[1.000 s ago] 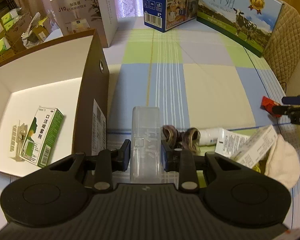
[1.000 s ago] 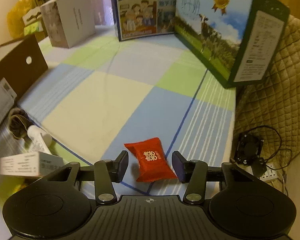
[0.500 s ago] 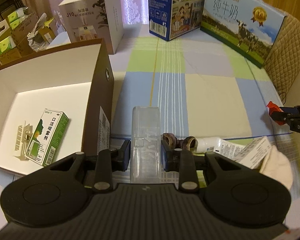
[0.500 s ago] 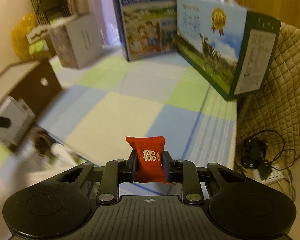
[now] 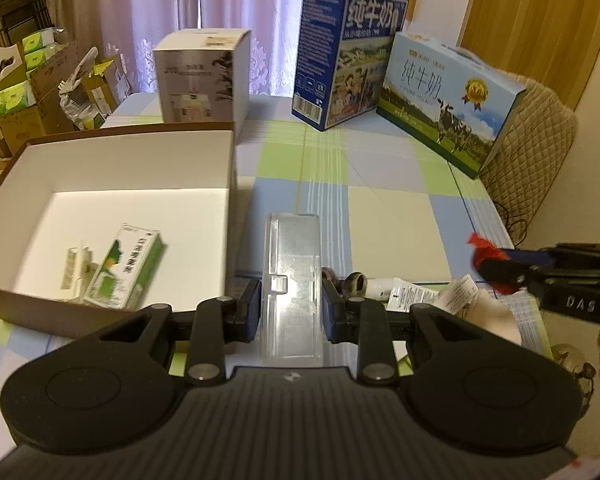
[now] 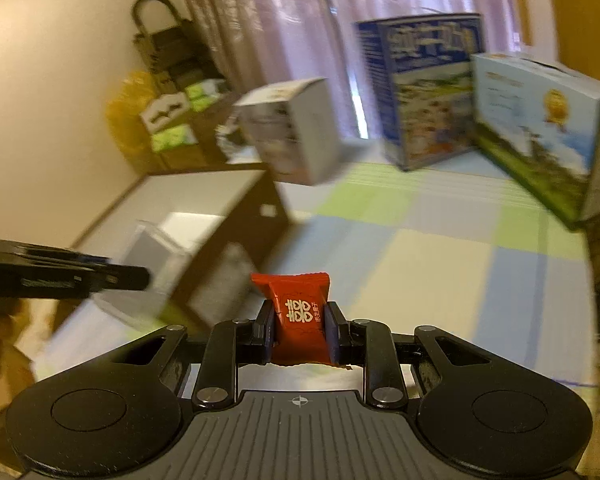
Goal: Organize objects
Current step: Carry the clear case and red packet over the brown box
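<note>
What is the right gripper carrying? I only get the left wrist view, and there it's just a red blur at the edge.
Observer: The right gripper is shut on a red packet with white print on its front.
Operator: Is it gripped squarely?
Observer: Yes, both fingers press its sides, and the packet's upper part sticks out ahead of them.
Operator: Where is it pointing?
Observer: Toward the open box, which lies ahead to the left in the right wrist view; that picture is blurred, so I cannot judge how close it is.
</note>
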Demonstrator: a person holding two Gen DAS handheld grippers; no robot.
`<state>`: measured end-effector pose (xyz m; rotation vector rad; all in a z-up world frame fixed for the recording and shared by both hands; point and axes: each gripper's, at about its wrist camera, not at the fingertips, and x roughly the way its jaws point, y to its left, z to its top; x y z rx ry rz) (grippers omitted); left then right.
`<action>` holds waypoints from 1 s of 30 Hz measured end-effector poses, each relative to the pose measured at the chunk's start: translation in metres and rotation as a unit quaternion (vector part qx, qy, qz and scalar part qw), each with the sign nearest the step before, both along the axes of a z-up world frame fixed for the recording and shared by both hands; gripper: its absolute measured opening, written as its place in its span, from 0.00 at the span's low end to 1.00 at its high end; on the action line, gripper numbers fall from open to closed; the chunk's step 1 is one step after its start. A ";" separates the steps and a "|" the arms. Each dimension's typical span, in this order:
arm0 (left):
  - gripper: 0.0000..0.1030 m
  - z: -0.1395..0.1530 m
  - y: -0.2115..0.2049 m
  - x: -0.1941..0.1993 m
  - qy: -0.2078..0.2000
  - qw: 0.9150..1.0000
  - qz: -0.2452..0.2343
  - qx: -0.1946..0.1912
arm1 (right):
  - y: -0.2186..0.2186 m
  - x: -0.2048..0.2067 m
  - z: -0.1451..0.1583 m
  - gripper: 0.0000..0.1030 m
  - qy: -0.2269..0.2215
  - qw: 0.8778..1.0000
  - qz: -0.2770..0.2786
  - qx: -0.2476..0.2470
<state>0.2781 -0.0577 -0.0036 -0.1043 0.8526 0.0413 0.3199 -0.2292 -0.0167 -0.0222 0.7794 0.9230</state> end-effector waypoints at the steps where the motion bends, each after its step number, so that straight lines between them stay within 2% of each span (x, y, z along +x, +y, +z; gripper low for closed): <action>1: 0.25 0.003 0.008 -0.006 -0.003 1.000 0.000 -0.003 | 0.010 -0.007 0.002 0.22 0.002 1.000 0.003 0.003; 7: 0.25 0.017 0.062 -0.030 -0.009 1.000 0.000 -0.006 | 0.079 -0.036 0.009 0.22 0.010 1.000 0.018 0.015; 14: 0.25 0.031 0.145 -0.045 -0.025 0.999 0.026 0.009 | 0.152 -0.045 0.007 0.22 0.008 1.000 0.018 0.008; 22: 0.25 0.027 0.238 -0.029 -0.028 0.997 0.058 0.036 | 0.219 -0.033 -0.011 0.22 0.002 0.999 -0.002 -0.040; 30: 0.25 0.001 0.285 0.005 0.007 0.998 0.058 0.039 | 0.259 -0.011 -0.040 0.22 0.011 0.993 -0.022 -0.115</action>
